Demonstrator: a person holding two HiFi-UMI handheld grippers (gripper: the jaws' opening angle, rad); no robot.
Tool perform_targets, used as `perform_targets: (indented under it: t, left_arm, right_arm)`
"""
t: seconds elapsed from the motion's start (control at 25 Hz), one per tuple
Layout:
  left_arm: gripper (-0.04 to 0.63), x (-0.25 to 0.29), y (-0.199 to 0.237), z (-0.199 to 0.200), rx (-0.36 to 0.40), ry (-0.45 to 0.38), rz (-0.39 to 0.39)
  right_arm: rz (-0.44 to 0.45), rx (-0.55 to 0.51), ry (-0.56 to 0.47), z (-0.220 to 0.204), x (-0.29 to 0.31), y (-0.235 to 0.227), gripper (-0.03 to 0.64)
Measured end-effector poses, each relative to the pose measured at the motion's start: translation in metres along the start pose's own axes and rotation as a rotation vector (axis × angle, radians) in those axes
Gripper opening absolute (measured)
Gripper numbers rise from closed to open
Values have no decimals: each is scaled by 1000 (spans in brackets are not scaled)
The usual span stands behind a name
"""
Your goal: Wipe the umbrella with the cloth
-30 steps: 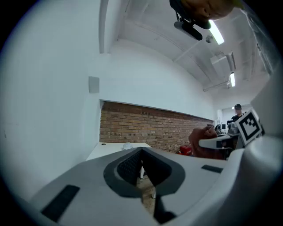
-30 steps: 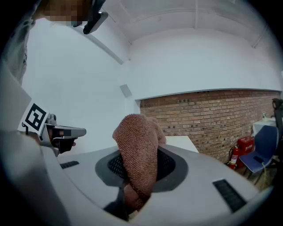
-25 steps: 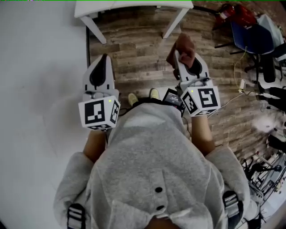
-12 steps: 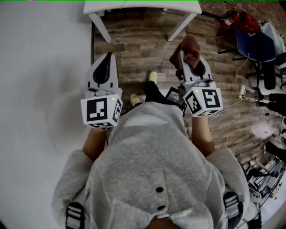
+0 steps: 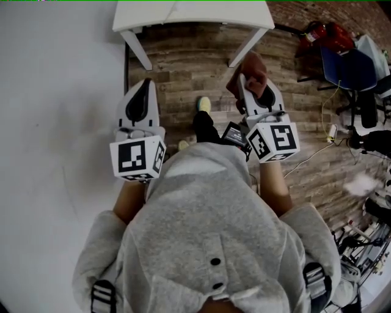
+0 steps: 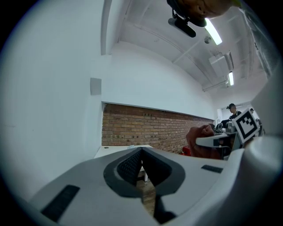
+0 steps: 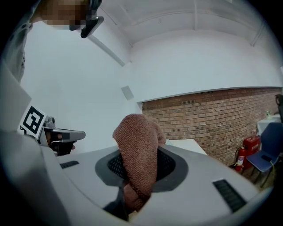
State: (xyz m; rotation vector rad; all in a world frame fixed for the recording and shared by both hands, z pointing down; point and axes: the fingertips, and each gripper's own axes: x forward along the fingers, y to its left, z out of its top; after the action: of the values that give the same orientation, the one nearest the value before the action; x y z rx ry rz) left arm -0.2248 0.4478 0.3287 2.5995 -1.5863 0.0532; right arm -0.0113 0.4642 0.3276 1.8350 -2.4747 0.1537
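A brown cloth (image 5: 252,67) bunches out of the jaws of my right gripper (image 5: 245,78), which is shut on it. The right gripper view shows the cloth (image 7: 138,152) pinched between the pads and folding over above them. My left gripper (image 5: 145,82) is held level beside it, shut with nothing in it; its pads meet in the left gripper view (image 6: 141,152). Both point toward a white table (image 5: 192,13). No umbrella shows in any view.
Wood floor lies ahead, with a white wall (image 5: 55,92) on the left. The person's shoe (image 5: 203,104) is on the floor between the grippers. A blue chair (image 5: 345,61), red gear (image 5: 327,30) and cables stand at the right. A fire extinguisher (image 7: 242,155) stands by the brick wall.
The person has stepped forward, so the white table shows larger and nearer at the top. Both grippers have moved with the body, each still shut, the cloth still in the right one.
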Motion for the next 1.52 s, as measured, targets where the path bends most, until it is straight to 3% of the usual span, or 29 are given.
perform_targets:
  t: [0.96, 1.28, 1.52]
  left_arm:
    - [15, 249, 9, 18, 17, 105, -24]
    - [15, 308, 8, 29, 33, 137, -8]
    - [15, 336, 10, 14, 17, 158, 3]
  right_arm:
    - [60, -48, 74, 26, 191, -137, 106]
    - [68, -23, 79, 37, 236, -185, 106]
    - [102, 5, 77, 28, 261, -201, 106]
